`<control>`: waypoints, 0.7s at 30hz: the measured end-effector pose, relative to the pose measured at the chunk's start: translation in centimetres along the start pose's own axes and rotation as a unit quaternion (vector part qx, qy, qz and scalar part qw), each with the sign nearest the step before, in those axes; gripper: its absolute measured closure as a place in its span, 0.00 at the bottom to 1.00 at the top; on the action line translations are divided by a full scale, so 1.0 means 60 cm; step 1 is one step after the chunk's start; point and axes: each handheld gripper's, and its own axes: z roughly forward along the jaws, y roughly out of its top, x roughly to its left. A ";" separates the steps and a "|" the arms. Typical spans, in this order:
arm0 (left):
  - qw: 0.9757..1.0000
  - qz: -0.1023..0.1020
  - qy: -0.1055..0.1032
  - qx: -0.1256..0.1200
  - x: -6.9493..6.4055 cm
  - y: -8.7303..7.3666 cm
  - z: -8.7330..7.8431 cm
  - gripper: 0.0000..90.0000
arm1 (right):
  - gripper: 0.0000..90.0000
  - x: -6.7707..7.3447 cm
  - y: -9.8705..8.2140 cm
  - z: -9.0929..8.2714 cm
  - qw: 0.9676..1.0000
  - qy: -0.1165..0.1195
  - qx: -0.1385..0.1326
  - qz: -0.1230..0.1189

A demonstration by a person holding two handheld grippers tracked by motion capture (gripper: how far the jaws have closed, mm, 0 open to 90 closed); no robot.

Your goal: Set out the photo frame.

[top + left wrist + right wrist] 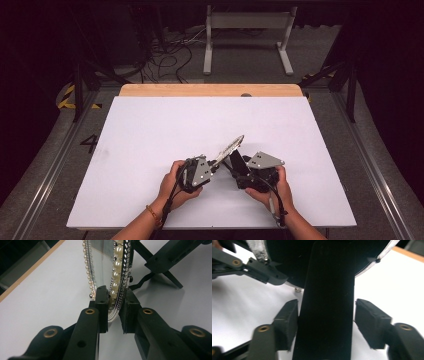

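— Where is the work standing right now?

— The person is holding a pearl-rimmed frame (pixel 229 148) off the white table (pixel 150 130), near the middle of its near edge, with both tools on it. The frame is tilting, its top pointing toward the far right corner.

— What is the left gripper (pixel 116 312) doing?

— Its jaws are closing nearly together on the bottom rim of the frame, with the pearls and silver beading (pixel 117 287) sitting between the pads. The left pad is touching the rim; on the right I cannot tell whether a thin gap is remaining.

— And the right gripper (pixel 325 322)?

— It is straddling the black back stand (pixel 327 302) of the frame. The jaws are standing fairly wide: the left pad is touching the stand's edge, the right pad is sitting apart from it, so it is not clamping yet.

— So how far along is it?

— I am judging it as midway. The frame is already lifted and steadied by the rim. Gripping the stand, swinging it out and setting the frame upright on the table are, I think, still waiting to be done.
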 end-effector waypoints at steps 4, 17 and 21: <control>1.000 -0.001 0.003 0.000 0.001 0.000 0.001 0.84 | 0.31 0.007 0.013 -0.003 1.000 -0.023 -0.014 0.008; 0.999 0.001 0.010 0.037 0.006 -0.020 0.030 0.79 | 0.50 0.026 0.020 0.004 0.998 -0.054 -0.015 -0.030; 0.999 0.018 0.019 0.047 0.001 -0.019 0.030 0.86 | 0.51 0.020 0.020 0.005 0.998 -0.044 -0.017 -0.028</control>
